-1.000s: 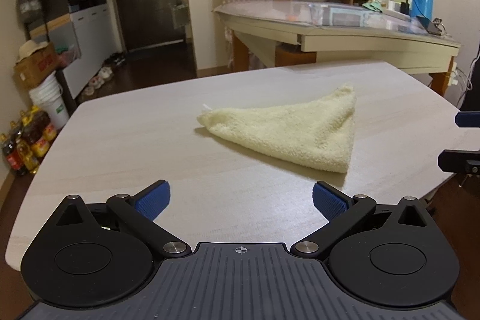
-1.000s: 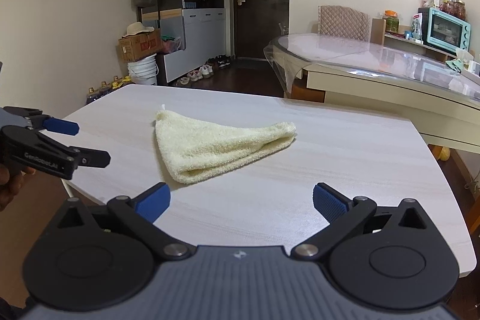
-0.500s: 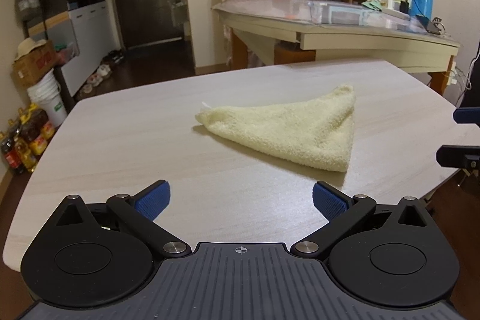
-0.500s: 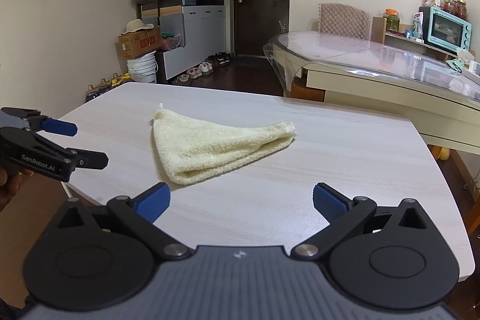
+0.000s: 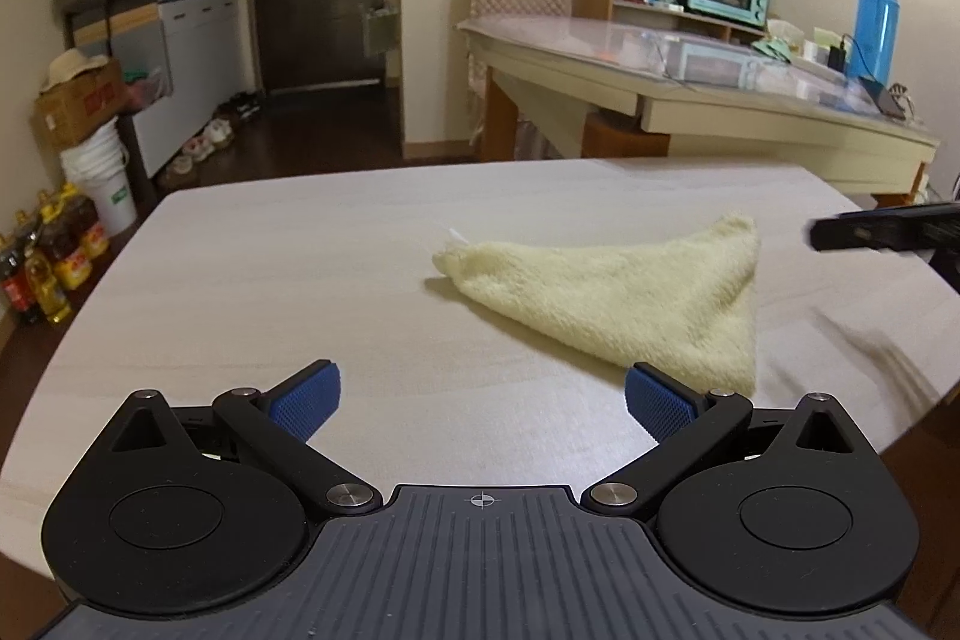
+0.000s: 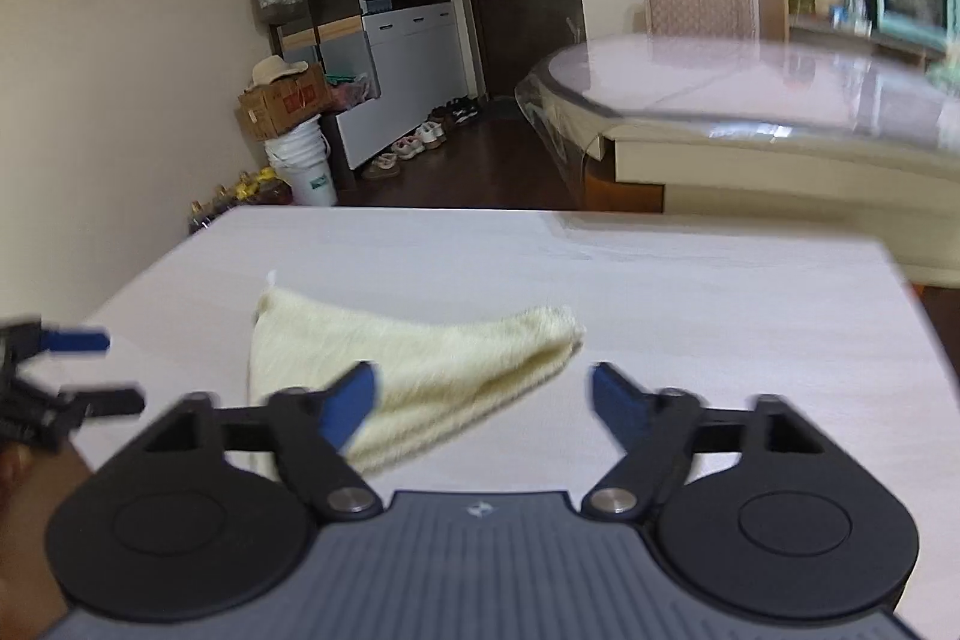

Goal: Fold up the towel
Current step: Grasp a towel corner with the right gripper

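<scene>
The towel (image 5: 624,304) is pale yellow terry: by its look light, soft and limp, with nothing stiff in it. It would sag from any one pinch and drag along the wood rather than slide cleanly. It lies on the bench (image 5: 288,280) as a flat triangle of doubled cloth, well in from the far edge and nearer the edge where the two tools are. That shape fits a towel already folded corner to corner, and just as well one laid out this way; the pictures do not settle which. The best holds, I judge, are the three tips, where the layers meet and a pinch can catch them all.

From left to right in the left wrist view: the left gripper (image 5: 483,394) has its fingers spread wide and holds nothing. A thin tip of the towel with a small white tag points toward the bench's left side, ahead of the gap between the fingers. The blunt near corner lies just beyond the right finger pad, close but not between the fingers.

In the right wrist view, which is blurred, the right gripper (image 6: 483,394) also has its fingers wide and empty. The towel's near fold runs just beyond them, partly behind the left finger, its rounded end reaching toward the bench's middle.
</scene>
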The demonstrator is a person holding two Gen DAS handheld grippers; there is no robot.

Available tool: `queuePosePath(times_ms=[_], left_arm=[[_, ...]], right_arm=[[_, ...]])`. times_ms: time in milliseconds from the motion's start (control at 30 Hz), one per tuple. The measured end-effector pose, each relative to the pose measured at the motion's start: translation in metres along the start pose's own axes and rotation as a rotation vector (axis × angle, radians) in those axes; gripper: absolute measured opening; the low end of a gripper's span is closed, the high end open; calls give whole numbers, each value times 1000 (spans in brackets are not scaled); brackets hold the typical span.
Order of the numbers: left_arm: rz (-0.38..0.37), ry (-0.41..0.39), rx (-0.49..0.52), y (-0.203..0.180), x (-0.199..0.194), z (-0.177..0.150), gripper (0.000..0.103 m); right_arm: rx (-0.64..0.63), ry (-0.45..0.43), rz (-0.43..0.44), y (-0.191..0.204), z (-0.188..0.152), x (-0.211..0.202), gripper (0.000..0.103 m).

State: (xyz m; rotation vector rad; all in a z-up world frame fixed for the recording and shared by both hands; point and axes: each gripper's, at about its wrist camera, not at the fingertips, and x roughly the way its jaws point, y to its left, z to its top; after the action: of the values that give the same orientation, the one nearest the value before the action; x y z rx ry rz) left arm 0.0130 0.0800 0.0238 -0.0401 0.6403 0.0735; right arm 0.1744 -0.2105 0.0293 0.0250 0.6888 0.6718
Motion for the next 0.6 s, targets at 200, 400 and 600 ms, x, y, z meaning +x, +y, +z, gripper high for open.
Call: queuePosePath(times_ms=[200, 400, 600], left_arm=[[23, -3, 2, 10, 9, 7, 103], [47, -7, 3, 21, 17, 13, 103], [117, -42, -1, 55, 7, 21, 103]], right_arm=[[70, 44, 21, -18, 9, 42, 33], [72, 6, 21, -18, 11, 51, 6], [-155, -89, 195, 66, 9, -8, 6]])
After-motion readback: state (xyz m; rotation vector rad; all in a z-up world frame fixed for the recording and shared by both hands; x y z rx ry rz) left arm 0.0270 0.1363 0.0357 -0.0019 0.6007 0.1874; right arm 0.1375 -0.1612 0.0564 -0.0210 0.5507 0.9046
